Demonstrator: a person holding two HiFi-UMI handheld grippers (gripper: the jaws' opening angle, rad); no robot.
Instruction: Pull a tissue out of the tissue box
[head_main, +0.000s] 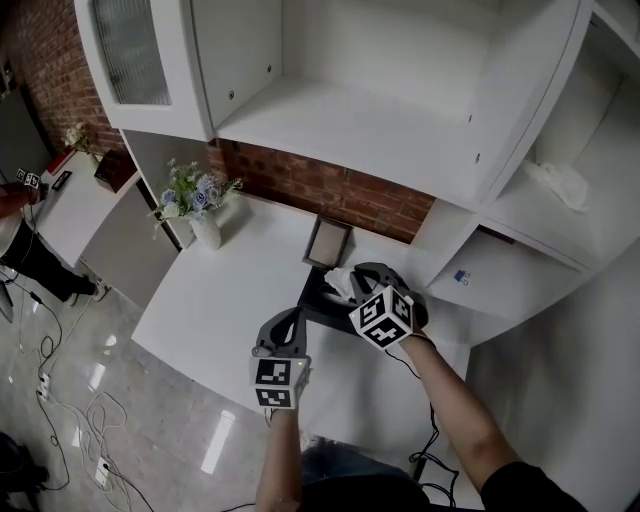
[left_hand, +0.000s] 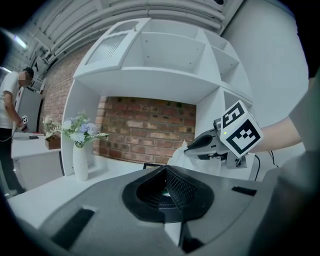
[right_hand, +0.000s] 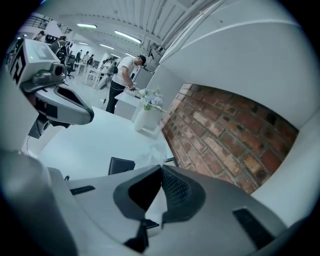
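A black tissue box (head_main: 318, 300) lies on the white table (head_main: 220, 300). A white tissue (head_main: 340, 282) rises out of its top. My right gripper (head_main: 353, 274) is above the box, shut on that tissue. In the right gripper view the tissue (right_hand: 149, 159) runs between the closed jaws of the right gripper (right_hand: 161, 167), with the box (right_hand: 121, 165) below. My left gripper (head_main: 297, 314) is at the box's near left corner. Its jaws meet at the tip in the left gripper view (left_hand: 165, 170), with a dark edge of the box between them. The right gripper (left_hand: 187, 148) and tissue (left_hand: 179, 156) show ahead.
A white vase of flowers (head_main: 205, 225) stands at the table's back left, and a dark-framed panel (head_main: 328, 242) leans on the brick wall (head_main: 330, 190). White shelving (head_main: 400, 110) hangs overhead. A person (left_hand: 7, 105) stands far left. Cables (head_main: 50, 350) lie on the floor.
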